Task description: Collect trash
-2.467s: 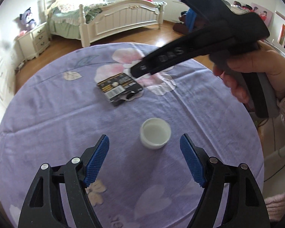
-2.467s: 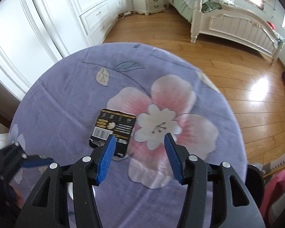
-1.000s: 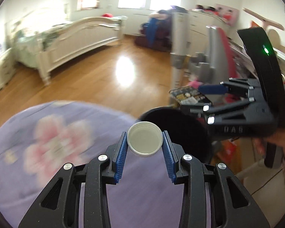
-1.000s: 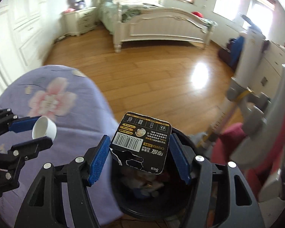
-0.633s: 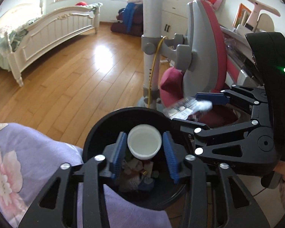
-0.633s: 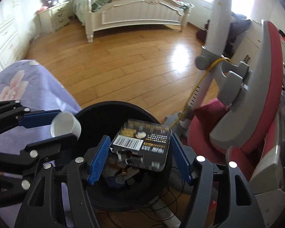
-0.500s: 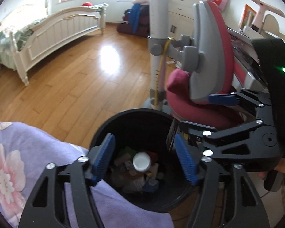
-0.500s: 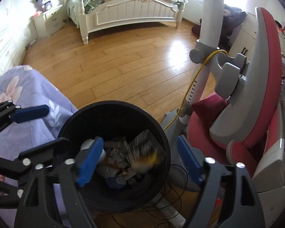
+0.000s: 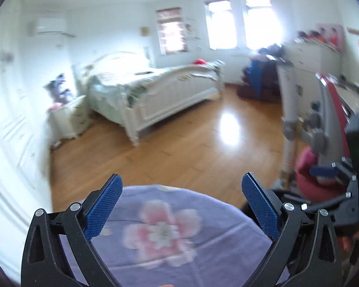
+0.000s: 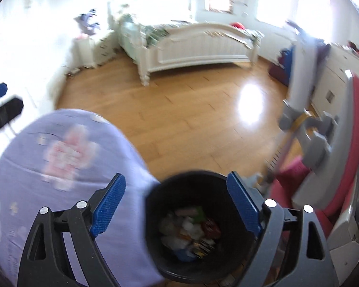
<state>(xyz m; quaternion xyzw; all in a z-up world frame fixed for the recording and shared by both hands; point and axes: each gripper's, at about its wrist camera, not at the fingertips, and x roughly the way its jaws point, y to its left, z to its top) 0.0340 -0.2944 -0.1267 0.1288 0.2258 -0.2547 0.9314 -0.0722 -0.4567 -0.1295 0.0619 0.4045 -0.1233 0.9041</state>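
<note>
The black trash bin stands on the floor beside the round table with the purple flowered cloth. It holds several pieces of trash. My right gripper is open and empty, raised above the bin's left side. My left gripper is open and empty over the table cloth. The right gripper shows at the right edge of the left wrist view. A sliver of the bin shows there too.
A red and grey chair with a grey post stands right of the bin. A white bed and nightstand stand across the wooden floor. White cabinets line the left wall.
Both grippers have lifted and swung left, away from over the bin. The cup and the card packet, dropped a moment earlier, lie in the bin. Both stay open.
</note>
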